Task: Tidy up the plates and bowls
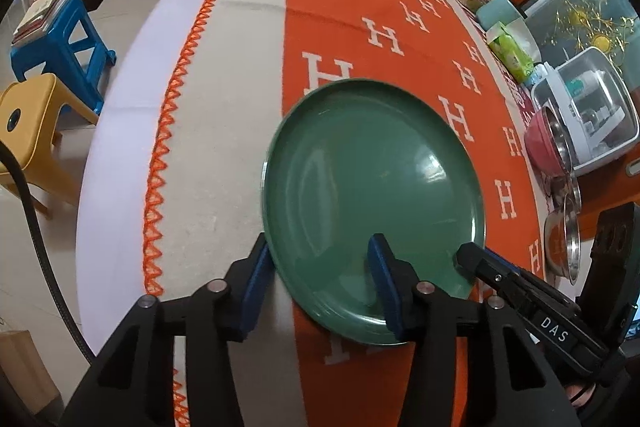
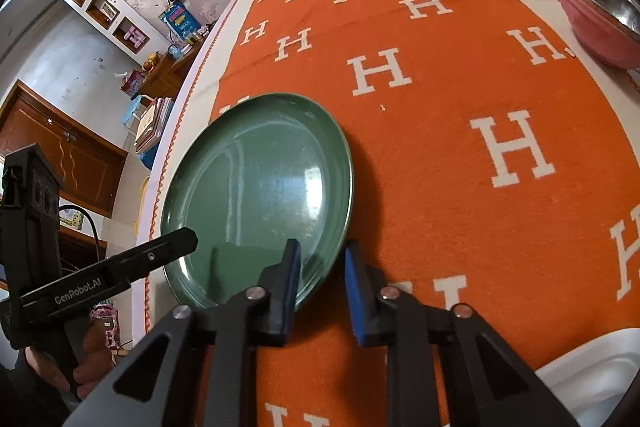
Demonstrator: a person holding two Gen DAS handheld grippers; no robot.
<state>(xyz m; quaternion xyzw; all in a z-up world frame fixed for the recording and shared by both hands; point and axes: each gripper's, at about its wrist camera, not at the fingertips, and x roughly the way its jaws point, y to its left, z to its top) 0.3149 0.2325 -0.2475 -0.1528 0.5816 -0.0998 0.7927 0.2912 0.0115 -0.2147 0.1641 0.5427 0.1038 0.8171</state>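
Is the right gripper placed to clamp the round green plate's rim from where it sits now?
Probably yes. The right gripper is open with the round green plate's near rim between its blue pads; nothing blocks it, though the left gripper also straddles that plate.

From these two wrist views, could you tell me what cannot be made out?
- Green plate near rim: both views, covered by gripper fingers.
- Pink bowl: right wrist view, cut off by the frame edge.
- Steel bowls: left wrist view, edge-distorted, count unclear.

The green plate [image 1: 372, 187] looks glossy and smooth; the orange cloth [image 2: 460, 147] is matt and fuzzy; the pink bowl [image 2: 600, 11], upper right, seems metal inside.
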